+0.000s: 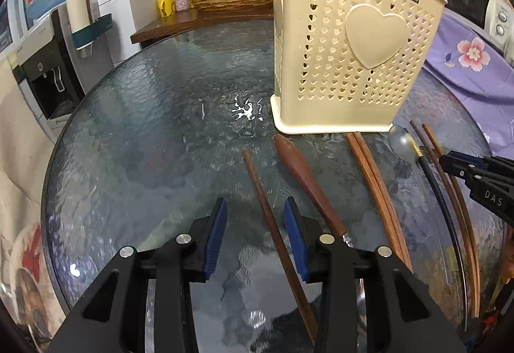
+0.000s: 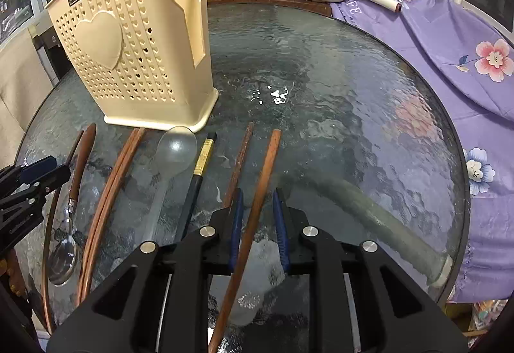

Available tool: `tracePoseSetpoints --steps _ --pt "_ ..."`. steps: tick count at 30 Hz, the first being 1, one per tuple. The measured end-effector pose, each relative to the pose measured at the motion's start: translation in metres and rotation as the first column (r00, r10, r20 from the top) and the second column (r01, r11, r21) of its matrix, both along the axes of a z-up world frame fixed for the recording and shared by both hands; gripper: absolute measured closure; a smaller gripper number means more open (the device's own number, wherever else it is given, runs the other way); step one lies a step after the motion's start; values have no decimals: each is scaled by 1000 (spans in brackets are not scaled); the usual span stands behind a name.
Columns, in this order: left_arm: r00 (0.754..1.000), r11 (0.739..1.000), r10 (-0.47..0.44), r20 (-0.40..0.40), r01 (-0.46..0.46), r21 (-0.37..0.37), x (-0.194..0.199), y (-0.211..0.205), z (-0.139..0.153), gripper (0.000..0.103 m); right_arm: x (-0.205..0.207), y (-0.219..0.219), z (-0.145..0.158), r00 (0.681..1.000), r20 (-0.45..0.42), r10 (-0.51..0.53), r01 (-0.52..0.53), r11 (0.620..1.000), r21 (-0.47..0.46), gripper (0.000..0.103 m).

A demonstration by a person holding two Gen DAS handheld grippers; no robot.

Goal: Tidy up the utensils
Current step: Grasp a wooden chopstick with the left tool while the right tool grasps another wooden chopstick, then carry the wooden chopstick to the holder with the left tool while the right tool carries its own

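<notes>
A round, dark, rippled-glass table (image 1: 144,134) carried a cream plastic utensil basket (image 1: 347,41) standing upright, pierced with small heart-shaped holes and bearing a raised heart on its side. In front of the basket, utensils lay in a loose row on the glass, well apart from its opening: single wooden chopsticks, a pair of wooden chopsticks (image 2: 112,179) lying side by side, a metal spoon with a wooden handle (image 2: 72,192), a pale translucent spoon (image 2: 173,150), and a black chopstick with a gold band (image 2: 200,166).

The left claw (image 1: 255,208) hung low over the table, its blue pads apart. One wooden chopstick (image 1: 266,208) ran between them, closer to the right-hand pad; no pad visibly pressed on it.

The right claw (image 2: 257,202) stood with a narrow gap between its blue pads. A reddish wooden chopstick (image 2: 260,208) passed through that gap, touching neither pad that could be seen. A purple flowered cloth (image 2: 449,41) draped over the table's far right side.
</notes>
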State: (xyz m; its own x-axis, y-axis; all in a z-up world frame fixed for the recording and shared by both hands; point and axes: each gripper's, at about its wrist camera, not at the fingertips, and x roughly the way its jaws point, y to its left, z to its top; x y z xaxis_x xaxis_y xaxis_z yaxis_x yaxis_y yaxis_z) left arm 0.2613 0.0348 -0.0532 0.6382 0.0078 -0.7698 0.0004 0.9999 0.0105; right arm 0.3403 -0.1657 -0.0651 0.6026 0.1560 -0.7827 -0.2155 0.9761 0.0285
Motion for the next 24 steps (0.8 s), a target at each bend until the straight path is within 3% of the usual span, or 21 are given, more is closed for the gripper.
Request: tracePoseSetpoints --steps 11,17,24 --pt "1000 1000 -6 -23 6 -12 21 3 2 76 27 0 1 999 -34 -12 14 998 62 90" --pt "1000 1000 6 -24 -7 -17 25 6 3 95 36 1 -1 999 -33 -12 14 998 67 94" --pt "1000 1000 0 -23 -1 -30 26 6 3 96 41 -5 -3 999 -39 -13 18 993 118 95"
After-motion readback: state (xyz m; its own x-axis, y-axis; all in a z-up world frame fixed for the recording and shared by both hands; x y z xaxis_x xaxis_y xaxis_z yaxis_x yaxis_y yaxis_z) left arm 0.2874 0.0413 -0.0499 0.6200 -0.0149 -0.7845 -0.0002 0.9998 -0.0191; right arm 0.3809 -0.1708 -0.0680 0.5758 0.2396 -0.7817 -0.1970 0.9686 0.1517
